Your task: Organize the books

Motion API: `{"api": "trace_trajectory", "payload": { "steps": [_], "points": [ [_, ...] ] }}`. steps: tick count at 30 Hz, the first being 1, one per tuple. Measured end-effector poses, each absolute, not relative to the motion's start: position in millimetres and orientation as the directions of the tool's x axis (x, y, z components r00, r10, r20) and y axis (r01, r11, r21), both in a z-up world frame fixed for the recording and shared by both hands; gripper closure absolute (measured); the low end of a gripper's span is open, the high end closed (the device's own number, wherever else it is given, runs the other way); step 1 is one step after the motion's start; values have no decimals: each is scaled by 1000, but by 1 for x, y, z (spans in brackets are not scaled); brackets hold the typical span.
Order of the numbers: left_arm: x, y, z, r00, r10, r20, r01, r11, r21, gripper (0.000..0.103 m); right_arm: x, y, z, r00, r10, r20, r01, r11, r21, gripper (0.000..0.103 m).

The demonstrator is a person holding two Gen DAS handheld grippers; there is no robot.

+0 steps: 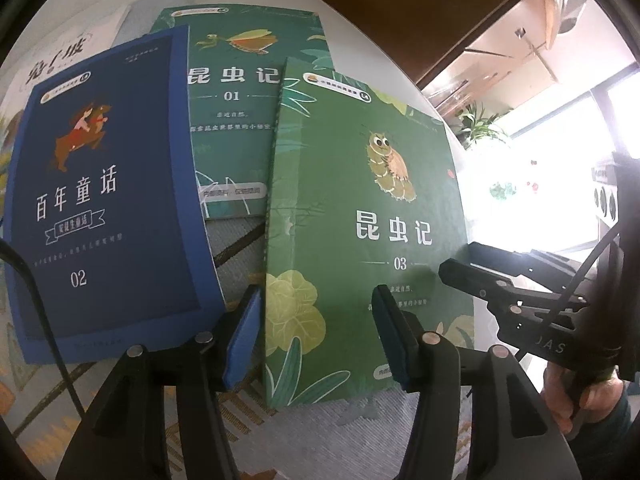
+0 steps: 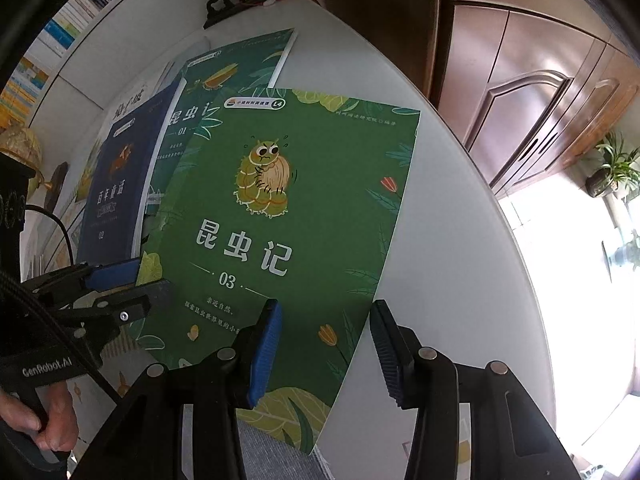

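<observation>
The green paperback marked 03 with a caterpillar on its cover [image 1: 372, 216] lies face up on the round white table [image 2: 452, 216]. Its far left corner overlaps the teal-green paperback marked 01 [image 1: 240, 80]. The dark blue paperback marked 02 [image 1: 108, 200] lies to the left, also over the teal one, with a white book bearing black brush lettering [image 1: 60, 64] partly showing behind.

Key relation: the 03 book lies directly ahead of both tools, its long axis running away from the cameras. In the left wrist view, the left gripper [image 1: 316, 332] has its fingers apart, the left blue pad [image 1: 244, 340] just outside the book's spine edge and the other finger over the cover. In the right wrist view, the right gripper [image 2: 326, 350] is likewise spread wide, straddling the book's right long edge, one pad over the cover, one over bare table. Neither is seen clamped on anything. Whether the pads touch the book cannot be told. Both tools are about equally near; the right looks better placed to nip the free edge.

Materials: the covers are smooth matte card, thin and flexible. The near end of the 03 book rests on a grey woven mat [image 1: 360, 432], the table surface beyond being slick. Judgement: a thin edge flat on a slick surface may slide rather than lift.
</observation>
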State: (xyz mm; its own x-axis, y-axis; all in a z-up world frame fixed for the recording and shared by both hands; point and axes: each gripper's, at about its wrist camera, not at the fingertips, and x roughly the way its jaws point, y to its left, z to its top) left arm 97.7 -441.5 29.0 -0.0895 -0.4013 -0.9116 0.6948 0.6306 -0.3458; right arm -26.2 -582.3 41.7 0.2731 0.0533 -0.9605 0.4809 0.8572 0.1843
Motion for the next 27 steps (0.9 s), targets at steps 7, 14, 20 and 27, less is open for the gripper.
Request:
{"api": "trace_trajectory", "payload": {
  "steps": [7,14,20,27],
  "points": [
    [101,-424,62,-167,-606,-778,649,526,-550,51,-29,-586,42,278,42,-960,491,853,180,57],
    [102,-431,54,-194,-643,-741,573,539,-618,52,-31,-592,42,313,87,-946,510,824,245,56],
    [97,-420,44,-146,-606,-782,529,620,-580,90,-36,-590,54,356,97,-929,500,820,278,57],
    [91,-376,78,-44,-619,-784,528,652,-544,90,-6,-550,82,423,145,-894,342,888,307,57]
  ]
}}
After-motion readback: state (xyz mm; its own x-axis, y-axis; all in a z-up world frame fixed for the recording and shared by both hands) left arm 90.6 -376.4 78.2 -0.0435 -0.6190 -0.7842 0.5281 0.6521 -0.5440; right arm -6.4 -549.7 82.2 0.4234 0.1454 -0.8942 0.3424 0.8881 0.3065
